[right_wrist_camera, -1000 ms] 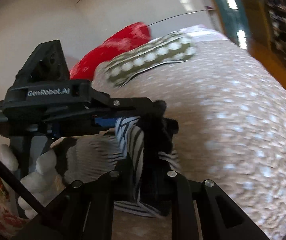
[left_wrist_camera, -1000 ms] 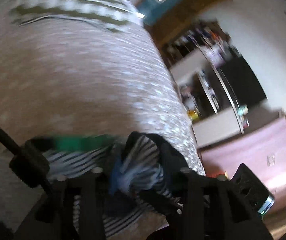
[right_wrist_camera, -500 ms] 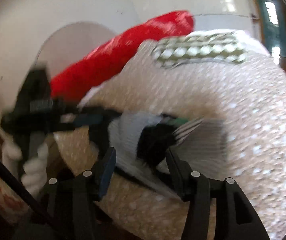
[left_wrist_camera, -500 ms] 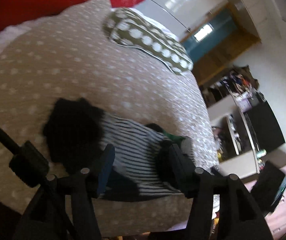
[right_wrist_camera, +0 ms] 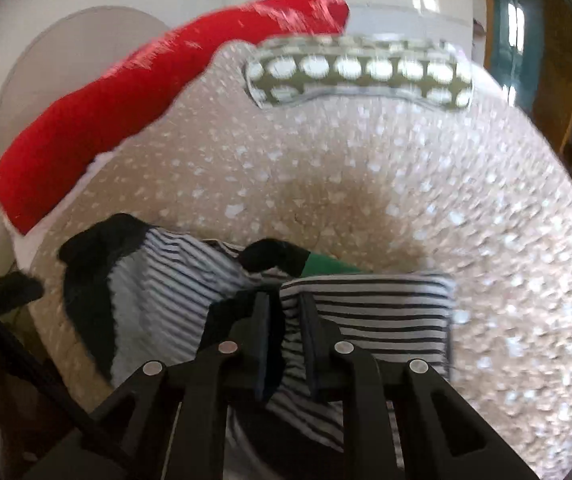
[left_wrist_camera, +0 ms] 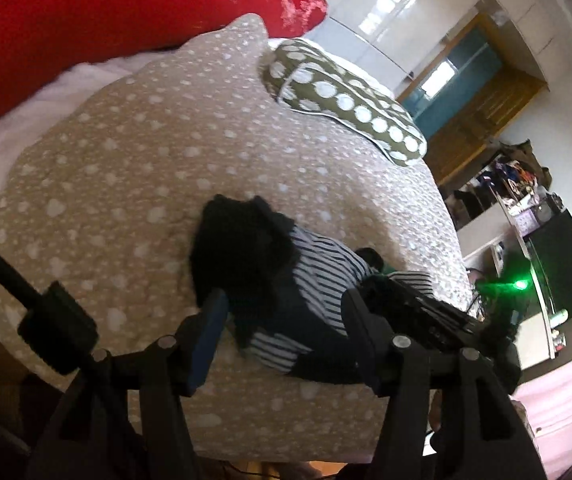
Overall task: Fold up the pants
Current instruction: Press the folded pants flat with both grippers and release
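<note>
Low in the left wrist frame, the left gripper (left_wrist_camera: 282, 340) now stands with its jaws spread wide and nothing between them, where a second ago it pinched a bunch of the striped pants (left_wrist_camera: 314, 276). The pants lie in a loose heap on the dotted bedspread (left_wrist_camera: 134, 168), below the green spotted pillow (left_wrist_camera: 346, 100) at upper centre. At bottom centre of the right wrist frame, the right gripper (right_wrist_camera: 284, 344) has closed again on a striped fold after being open half a second ago. Judging from this, the garment was set down and one edge re-taken; the fold is not yet finished.
</note>
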The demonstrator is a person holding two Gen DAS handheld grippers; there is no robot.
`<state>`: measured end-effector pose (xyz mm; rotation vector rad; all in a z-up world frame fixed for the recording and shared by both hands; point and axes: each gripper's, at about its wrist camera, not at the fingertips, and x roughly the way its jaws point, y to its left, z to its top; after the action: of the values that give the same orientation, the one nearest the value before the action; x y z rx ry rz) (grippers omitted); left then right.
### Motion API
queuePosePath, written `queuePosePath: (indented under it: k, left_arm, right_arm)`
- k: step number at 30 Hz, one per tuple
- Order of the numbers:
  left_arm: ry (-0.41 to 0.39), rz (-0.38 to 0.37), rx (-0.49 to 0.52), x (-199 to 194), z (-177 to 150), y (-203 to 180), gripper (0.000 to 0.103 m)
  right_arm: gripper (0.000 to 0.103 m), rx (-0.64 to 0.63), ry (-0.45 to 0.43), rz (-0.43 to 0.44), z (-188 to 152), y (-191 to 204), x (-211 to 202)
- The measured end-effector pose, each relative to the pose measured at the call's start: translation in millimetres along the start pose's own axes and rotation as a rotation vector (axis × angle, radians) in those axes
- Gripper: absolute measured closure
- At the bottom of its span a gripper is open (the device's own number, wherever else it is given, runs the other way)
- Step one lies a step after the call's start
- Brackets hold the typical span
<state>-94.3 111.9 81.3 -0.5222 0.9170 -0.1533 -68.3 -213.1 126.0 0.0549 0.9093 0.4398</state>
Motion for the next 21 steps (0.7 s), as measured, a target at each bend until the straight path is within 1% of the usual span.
queuePosePath:
  k: [2,4,5,7,9,10,11,12,13,14,16,18,19,20,21]
  left_arm:
    - [-0.006,0.010,-0.026,-0.9,0.2,10.9,0.045]
    - [-0.010,0.024,-0.070,1.1,0.6,26.3,0.044]
    - [-0.005,0.031,-0.088,3.3,0.6,32.3,0.044]
    - [0.016,0.038,-0.135,12.4,0.9,45.2,0.044]
    - [0.031,0.032,-0.159,21.4,0.4,51.8,0.044]
    - [0.048,0.051,-0.165,28.1,0.0,54.4,0.046]
    - [0.068,0.078,-0.165,33.1,-1.4,55.7,0.051]
    - [0.094,0.130,-0.163,40.5,-3.1,58.0,0.075]
    - [0.107,0.177,-0.160,44.3,-4.5,60.0,0.088]
    - [0.102,0.178,-0.168,43.7,-5.4,63.1,0.088]
    - [0.086,0.140,-0.199,36.5,-5.4,69.8,0.088]
    - [0.046,0.093,-0.227,23.0,-3.6,78.4,0.087]
    - [0.026,0.077,-0.238,15.5,-2.9,81.9,0.079]
    - [0.006,0.068,-0.246,6.5,-3.1,87.1,0.073]
    - [-0.005,0.071,-0.251,0.8,-3.6,91.4,0.060]
  right_arm:
    - [0.087,0.013,0.018,-0.007,1.0,-2.0,15.7]
    - [0.086,0.029,0.020,-0.002,-1.2,-4.9,16.7]
    - [0.084,0.032,0.025,0.000,-1.5,-4.8,15.7]
    - [0.081,0.028,0.026,-0.004,1.3,-5.2,8.5]
    - [0.081,0.024,-0.003,-0.015,4.1,-3.0,-6.2]
    - [0.081,0.022,-0.024,-0.014,5.6,-0.2,-15.1]
    - [0.080,0.018,-0.044,-0.007,7.7,4.3,-23.5]
    - [0.080,0.015,-0.056,-0.004,9.7,8.7,-27.0]
    - [0.079,0.004,-0.069,0.003,11.8,15.8,-32.2]
    - [0.077,-0.008,-0.073,0.011,13.4,22.6,-35.0]
    - [0.072,-0.041,-0.061,0.049,17.9,42.2,-33.5]
    - [0.069,-0.058,-0.036,0.090,20.9,57.1,-26.8]
    - [0.068,-0.067,-0.018,0.109,23.9,66.7,-20.9]
    - [0.067,-0.076,-0.001,0.124,27.6,77.0,-14.7]
    - [0.064,-0.084,0.007,0.131,29.4,83.9,-10.5]
